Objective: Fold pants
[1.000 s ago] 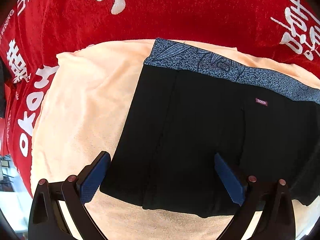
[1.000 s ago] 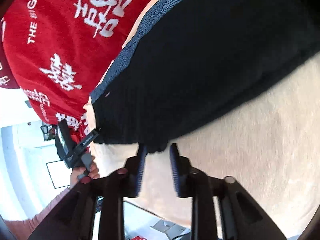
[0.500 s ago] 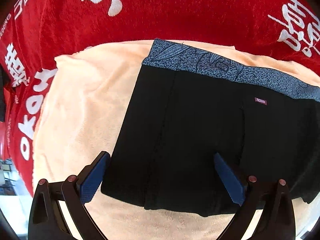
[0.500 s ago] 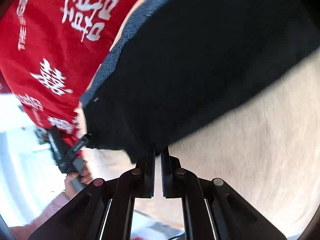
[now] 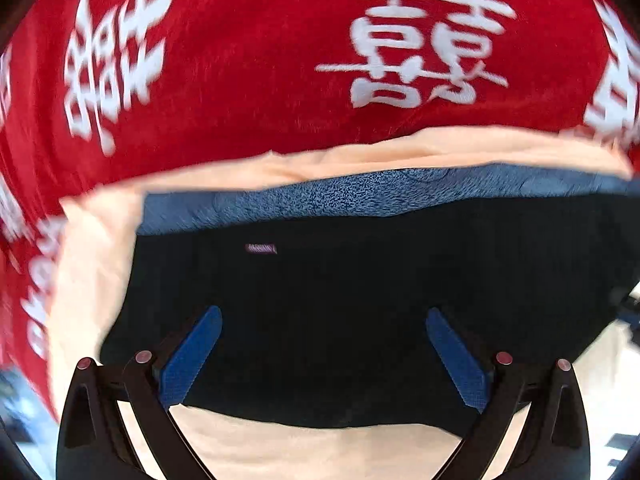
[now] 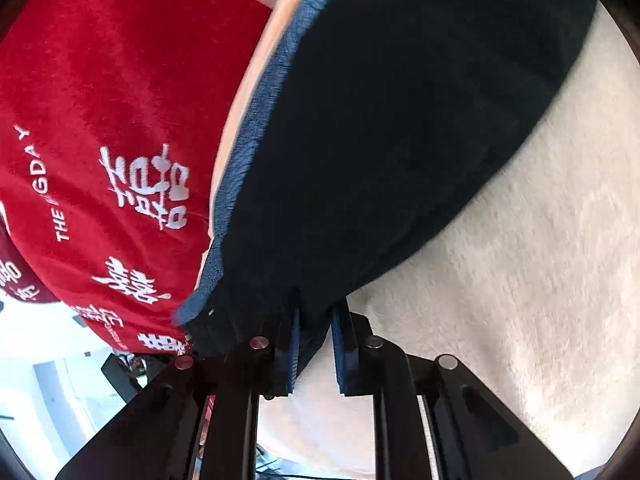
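Black pants (image 5: 360,280) with a blue-grey waistband (image 5: 360,196) and a small label (image 5: 261,249) lie flat on a peach towel (image 5: 92,260). My left gripper (image 5: 322,314) hovers over their near half, open wide, with nothing pinched between its blue pads. In the right wrist view the pants (image 6: 400,140) stretch away from my right gripper (image 6: 316,332). A bunched corner of the black fabric sits between its pads, beside the waistband (image 6: 256,140). Those jaws are opening slightly, but the cloth still looks gripped and pulled into small pleats.
A red cloth with white characters (image 5: 240,80) covers the surface beyond the towel, also seen as the red cloth (image 6: 100,100) left of the pants. The peach towel (image 6: 520,260) spreads out to the right. The surface's edge and a bright room (image 6: 60,380) lie at lower left.
The right gripper closed on the pants' corner, then eased a little while moving with it. The left gripper slid right along the pants, so the label now sits to its left.
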Demonstrator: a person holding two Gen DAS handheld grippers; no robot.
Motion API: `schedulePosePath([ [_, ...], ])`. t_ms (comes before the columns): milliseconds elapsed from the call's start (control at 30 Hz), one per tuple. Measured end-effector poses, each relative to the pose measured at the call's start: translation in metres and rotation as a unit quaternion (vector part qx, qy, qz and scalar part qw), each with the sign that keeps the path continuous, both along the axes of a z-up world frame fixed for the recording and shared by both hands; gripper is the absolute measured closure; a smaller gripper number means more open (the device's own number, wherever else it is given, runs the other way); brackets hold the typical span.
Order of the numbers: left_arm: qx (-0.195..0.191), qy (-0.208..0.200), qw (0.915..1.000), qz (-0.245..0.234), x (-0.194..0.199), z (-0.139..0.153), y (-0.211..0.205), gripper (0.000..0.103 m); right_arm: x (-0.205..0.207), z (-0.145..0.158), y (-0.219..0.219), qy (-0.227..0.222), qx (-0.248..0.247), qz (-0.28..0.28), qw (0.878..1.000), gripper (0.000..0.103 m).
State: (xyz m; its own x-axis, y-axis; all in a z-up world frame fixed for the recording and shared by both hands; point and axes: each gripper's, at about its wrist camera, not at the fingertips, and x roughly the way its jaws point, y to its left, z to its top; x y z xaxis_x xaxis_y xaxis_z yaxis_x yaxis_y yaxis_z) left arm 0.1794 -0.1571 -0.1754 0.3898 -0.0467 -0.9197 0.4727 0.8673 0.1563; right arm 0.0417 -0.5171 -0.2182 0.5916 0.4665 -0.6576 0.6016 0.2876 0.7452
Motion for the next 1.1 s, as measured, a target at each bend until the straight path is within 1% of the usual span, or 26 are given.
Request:
schedulePosePath([
  [33,0.027,-0.012,0.9996,-0.002,0.0,-0.005,0.002,0.0,-0.001,0.001,0.0,0.004,-0.012,0.01,1.0,0.089],
  [67,0.048,-0.005,0.9988,0.01,0.005,-0.012,0.011,0.0,-0.005,-0.002,0.003,0.017,-0.022,0.022,0.999,0.089],
  [100,0.058,0.018,0.9976,0.032,0.012,-0.019,0.024,0.0,-0.01,-0.009,0.005,0.033,-0.02,0.023,0.999,0.09],
  [133,0.06,0.034,0.9963,0.051,0.016,-0.022,0.035,0.0,-0.017,-0.016,0.003,0.04,-0.01,0.018,0.999,0.092],
  [167,0.058,0.04,0.9954,0.066,0.019,-0.02,0.046,0.0,-0.025,-0.016,0.002,0.037,0.003,0.009,0.999,0.09],
  [200,0.057,0.035,0.9954,0.068,0.019,-0.015,0.05,0.0,-0.03,-0.01,0.003,0.044,-0.004,0.011,0.999,0.084],
  [233,0.058,0.029,0.996,0.062,0.017,-0.01,0.05,0.0,-0.03,-0.004,0.003,0.053,-0.017,0.019,0.998,0.084],
  [267,0.055,0.025,0.997,0.05,0.014,-0.005,0.044,0.0,-0.029,0.006,0.003,0.051,-0.036,0.034,0.997,0.081],
  [300,0.049,0.024,0.9977,0.04,0.012,-0.003,0.036,0.0,-0.026,0.021,0.003,0.032,-0.054,0.052,0.997,0.081],
  [333,0.038,0.026,0.9985,0.03,0.012,-0.001,0.024,0.0,-0.022,0.031,0.002,0.025,-0.073,0.064,0.995,0.081],
  [367,0.022,0.03,0.9991,0.021,0.012,0.0,0.007,0.0,-0.011,0.044,0.001,0.016,-0.108,0.087,0.99,0.081],
  [400,0.003,0.034,0.9993,0.017,0.014,0.001,-0.011,0.0,0.004,0.053,0.001,0.004,-0.138,0.112,0.984,0.076],
  [433,-0.015,0.038,0.999,0.02,0.018,0.0,-0.03,0.0,0.017,0.059,-0.002,-0.004,-0.158,0.132,0.978,0.064],
  [500,-0.046,0.048,0.9973,0.031,0.032,-0.003,-0.058,0.0,0.055,0.064,-0.002,-0.007,-0.198,0.167,0.966,0.054],
  [533,-0.061,0.055,0.9957,0.043,0.041,-0.01,-0.075,0.0,0.067,0.062,-0.003,-0.014,-0.206,0.177,0.962,0.054],
  [567,-0.06,0.053,0.9955,0.052,0.042,-0.014,-0.086,0.0,0.086,0.059,-0.002,-0.02,-0.215,0.188,0.958,0.054],
  [600,-0.053,0.049,0.9954,0.063,0.049,-0.022,-0.096,0.0,0.102,0.052,-0.002,-0.018,-0.217,0.197,0.956,0.054],
  [667,-0.023,0.04,0.9957,0.08,0.06,-0.041,-0.108,0.0,0.123,0.037,-0.005,-0.012,-0.216,0.21,0.953,0.055],
  [700,-0.008,0.038,0.9954,0.088,0.065,-0.05,-0.109,0.0,0.128,0.031,-0.008,-0.023,-0.232,0.217,0.948,0.056],
  [733,-0.01,0.038,0.9944,0.098,0.071,-0.056,-0.104,0.0,0.133,0.027,-0.011,-0.016,-0.251,0.223,0.942,0.069],
  [800,-0.008,0.041,0.9922,0.118,0.082,-0.063,-0.096,0.0,0.132,0.023,-0.029,-0.026,-0.264,0.222,0.938,0.084],
  [833,-0.005,0.041,0.9908,0.128,0.087,-0.064,-0.091,0.0,0.129,0.023,-0.037,-0.024,-0.267,0.217,0.939,0.085],
  [900,0.016,0.038,0.989,0.142,0.095,-0.061,-0.082,0.0,0.118,0.024,-0.069,-0.009,-0.279,0.183,0.942,0.085],
  [967,0.033,0.038,0.9886,0.142,0.096,-0.055,-0.077,0.0,0.104,0.025,-0.098,0.009,-0.273,0.148,0.951,0.085],
  [1000,0.035,0.039,0.9891,0.138,0.095,-0.05,-0.076,0.0,0.099,0.027,-0.111,0.029,-0.279,0.129,0.951,0.081],
  [1100,0.025,0.035,0.9939,0.101,0.075,-0.025,-0.084,0.0,0.079,0.04,-0.133,0.045,-0.271,0.097,0.957,0.079],
])
